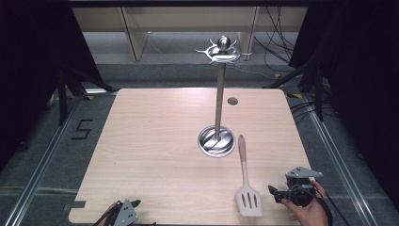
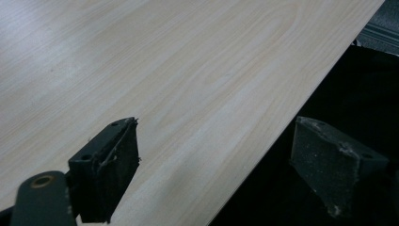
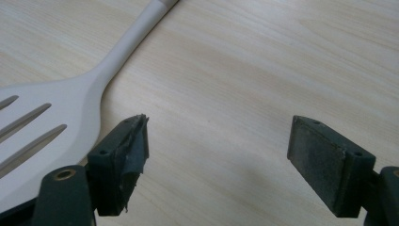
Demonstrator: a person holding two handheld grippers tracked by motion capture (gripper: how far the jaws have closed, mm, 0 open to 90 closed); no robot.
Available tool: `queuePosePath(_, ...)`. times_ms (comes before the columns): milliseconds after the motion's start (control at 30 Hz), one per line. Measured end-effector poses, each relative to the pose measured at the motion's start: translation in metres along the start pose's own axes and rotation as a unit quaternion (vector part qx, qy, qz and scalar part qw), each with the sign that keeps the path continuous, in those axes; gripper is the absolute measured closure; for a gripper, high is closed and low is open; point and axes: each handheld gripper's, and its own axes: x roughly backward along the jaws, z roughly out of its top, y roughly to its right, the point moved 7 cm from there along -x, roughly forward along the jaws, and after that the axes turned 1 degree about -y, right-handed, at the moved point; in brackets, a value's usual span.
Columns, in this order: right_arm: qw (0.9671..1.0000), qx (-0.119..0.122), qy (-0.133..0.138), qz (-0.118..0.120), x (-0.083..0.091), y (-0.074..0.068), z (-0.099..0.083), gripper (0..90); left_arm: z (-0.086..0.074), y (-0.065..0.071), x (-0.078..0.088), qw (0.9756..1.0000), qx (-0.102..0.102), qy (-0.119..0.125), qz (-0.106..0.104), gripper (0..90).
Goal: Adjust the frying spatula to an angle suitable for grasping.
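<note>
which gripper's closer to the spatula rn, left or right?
Right. The right gripper sits open just right of the spatula, beside its slotted blade, not touching. The left gripper is open at the table's near-left edge, far across from it.

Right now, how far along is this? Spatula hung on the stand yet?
Nothing looks done: the spatula lies flat on the table, and the stand's hooks look bare. In hand: the right tongs are open beside the spatula's blade, gripping nothing; the left tongs are open at the table's near edge. Left, if hanging is the goal: grasp, lift, hook.
</note>
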Motion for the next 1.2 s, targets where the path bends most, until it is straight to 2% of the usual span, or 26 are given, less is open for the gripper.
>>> queuePosePath(67, 1.0, 0.0, -0.001, 0.0, 0.0, 0.0, 0.0, 22.1, 0.001, -0.001, 0.001, 0.9999, -0.01, -0.002, -0.003, 15.0)
queuePosePath(167, 0.9999, 0.014, 0.002, 0.0, -0.002, 0.001, 0.002, 23.0, 0.001, 0.0, 0.0, 0.9999, -0.01, 0.003, 0.0, 14.9)
queuePosePath(233, 0.9998, 0.018, -0.008, 0.008, -0.003, 0.0, 0.004, 22.7, 0.001, 0.002, -0.002, 1.0, 0.006, 0.005, -0.002, 15.0)
queuePosePath(333, 0.9995, 0.026, -0.012, 0.01, -0.006, -0.002, 0.007, 21.9, 0.002, 0.003, -0.002, 0.9999, 0.009, 0.013, -0.007, 15.0)
queuePosePath(367, 0.9994, 0.032, -0.009, 0.011, -0.007, -0.001, 0.009, 21.7, 0.0, 0.001, -0.001, 1.0, 0.003, 0.0, -0.001, 15.0)
queuePosePath(400, 0.9993, 0.032, -0.011, 0.013, -0.008, -0.002, 0.013, 20.8, 0.002, 0.001, -0.001, 1.0, -0.005, 0.005, -0.004, 15.0)
queuePosePath(467, 0.999, 0.041, -0.009, 0.015, -0.01, -0.002, 0.018, 19.5, 0.002, 0.001, -0.002, 0.9999, -0.004, 0.011, -0.004, 15.0)
queuePosePath(500, 0.999, 0.041, -0.009, 0.015, -0.01, -0.002, 0.018, 19.5, 0.001, 0.0, -0.002, 1.0, -0.008, 0.003, -0.002, 15.0)
queuePosePath(533, 0.999, 0.038, -0.013, 0.019, -0.009, -0.004, 0.02, 18.5, 0.001, 0.0, -0.002, 0.9999, -0.008, 0.007, -0.001, 15.0)
queuePosePath(567, 0.9986, 0.04, -0.01, 0.032, -0.009, -0.006, 0.023, 18.7, 0.001, 0.002, -0.003, 0.9999, 0.007, 0.01, -0.006, 15.0)
queuePosePath(600, 0.998, 0.045, -0.009, 0.043, -0.009, -0.008, 0.029, 18.7, 0.001, 0.002, -0.003, 0.9999, 0.009, 0.009, -0.007, 15.0)
queuePosePath(667, 0.9981, 0.042, -0.011, 0.043, -0.01, -0.01, 0.034, 18.7, -0.001, 0.0, -0.004, 1.0, 0.007, 0.001, -0.001, 15.0)
queuePosePath(700, 0.9976, 0.056, -0.011, 0.038, -0.011, -0.008, 0.036, 18.7, -0.001, 0.0, -0.004, 1.0, 0.007, 0.001, -0.001, 14.9)
queuePosePath(800, 0.9978, 0.045, -0.019, 0.044, -0.014, -0.011, 0.043, 19.9, 0.0, -0.002, -0.003, 1.0, -0.001, 0.002, -0.002, 15.0)
queuePosePath(833, 0.9974, 0.053, -0.028, 0.041, -0.017, -0.012, 0.051, 26.0, 0.0, -0.001, -0.003, 0.9999, 0.008, 0.006, -0.002, 15.0)
queuePosePath(867, 0.9977, 0.053, -0.017, 0.039, -0.021, -0.013, 0.055, 25.7, -0.001, -0.003, -0.002, 1.0, -0.005, -0.002, 0.0, 14.9)
queuePosePath(900, 0.9977, 0.053, -0.017, 0.039, -0.021, -0.013, 0.055, 25.7, -0.001, -0.003, -0.002, 1.0, -0.005, -0.002, 0.0, 15.0)
queuePosePath(933, 0.9976, 0.048, -0.021, 0.044, -0.025, -0.018, 0.064, 25.6, 0.0, -0.003, -0.003, 1.0, -0.003, 0.004, 0.0, 15.0)
queuePosePath(967, 0.9968, 0.063, -0.032, 0.037, -0.026, -0.017, 0.067, 26.2, 0.0, 0.001, -0.003, 0.9998, 0.015, 0.009, -0.005, 15.0)
queuePosePath(1033, 0.9971, 0.063, -0.027, 0.033, -0.029, -0.018, 0.072, 28.5, 0.0, 0.0, -0.003, 0.9998, 0.014, 0.012, 0.002, 15.0)
queuePosePath(1067, 0.9964, 0.072, -0.032, 0.031, -0.031, -0.018, 0.076, 31.5, 0.001, 0.0, -0.003, 0.9998, 0.015, 0.013, 0.002, 15.0)
queuePosePath(1100, 0.9958, 0.068, -0.051, 0.033, -0.033, -0.022, 0.08, 32.0, 0.0, 0.001, -0.003, 0.9998, 0.014, 0.01, -0.005, 15.0)
queuePosePath(1200, 0.9949, 0.072, -0.063, 0.03, -0.038, -0.023, 0.085, 32.8, 0.0, 0.001, -0.003, 0.9998, 0.014, 0.008, -0.007, 15.0)
